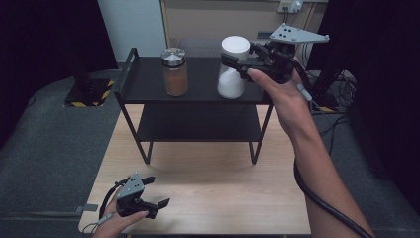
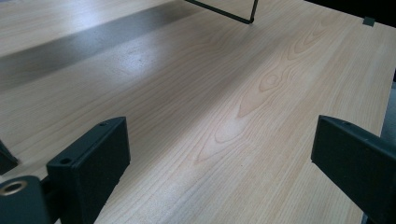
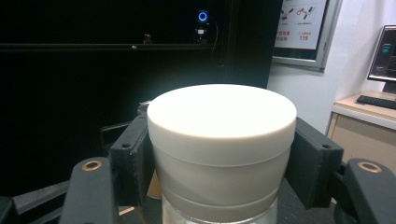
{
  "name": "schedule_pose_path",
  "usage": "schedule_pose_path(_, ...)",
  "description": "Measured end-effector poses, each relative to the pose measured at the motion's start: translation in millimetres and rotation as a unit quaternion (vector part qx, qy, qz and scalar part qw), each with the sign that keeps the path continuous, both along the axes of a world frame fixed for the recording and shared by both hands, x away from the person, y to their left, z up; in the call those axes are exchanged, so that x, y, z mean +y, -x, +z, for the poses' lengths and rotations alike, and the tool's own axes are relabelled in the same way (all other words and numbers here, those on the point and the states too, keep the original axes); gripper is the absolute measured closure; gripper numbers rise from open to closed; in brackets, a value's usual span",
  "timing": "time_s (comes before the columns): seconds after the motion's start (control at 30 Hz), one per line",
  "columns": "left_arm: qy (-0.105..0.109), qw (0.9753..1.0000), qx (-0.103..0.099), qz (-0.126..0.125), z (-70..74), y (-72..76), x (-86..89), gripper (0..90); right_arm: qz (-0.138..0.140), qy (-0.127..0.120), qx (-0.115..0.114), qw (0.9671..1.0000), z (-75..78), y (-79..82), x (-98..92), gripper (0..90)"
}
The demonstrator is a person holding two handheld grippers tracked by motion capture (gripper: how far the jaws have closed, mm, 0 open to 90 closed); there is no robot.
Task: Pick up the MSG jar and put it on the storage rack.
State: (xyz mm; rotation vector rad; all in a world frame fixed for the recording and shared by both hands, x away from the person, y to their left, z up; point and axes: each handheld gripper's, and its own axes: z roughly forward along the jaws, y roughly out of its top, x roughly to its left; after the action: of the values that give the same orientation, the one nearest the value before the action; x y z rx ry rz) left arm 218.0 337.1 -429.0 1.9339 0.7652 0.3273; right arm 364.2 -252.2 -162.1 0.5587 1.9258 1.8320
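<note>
A black two-level shelf (image 1: 148, 82) stands on the far part of a light wooden table (image 1: 208, 193). On its top level, toward the left, stands a glass jar with brown powder (image 1: 175, 72) and a shiny metal lid. In the right gripper view, a small webcam with a blue ring light (image 3: 202, 17) sits on a dark rail. A framed poster (image 3: 306, 28) hangs on the white wall, and a monitor (image 3: 386, 46) with a keyboard (image 3: 378, 101) stands on a desk at the right edge.

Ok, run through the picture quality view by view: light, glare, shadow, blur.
High view: dim, dark surround, white-lidded jar bright at the right tool. Left gripper view: sharp wood grain, a broad shadow band across the table, soft sheen. Right gripper view: the white lid is overexposed on top, background dark at left, monitor and poster slightly soft.
</note>
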Motion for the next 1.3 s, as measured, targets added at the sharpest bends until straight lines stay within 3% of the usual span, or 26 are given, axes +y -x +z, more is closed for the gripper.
schedule_pose_path(1.3, 0.002, 1.0, -0.003, -0.006, 1.4, -1.2, 0.1, 3.1, -0.042, 0.003, 0.025, 0.9988, -7.9, -5.1, 10.8, 34.3)
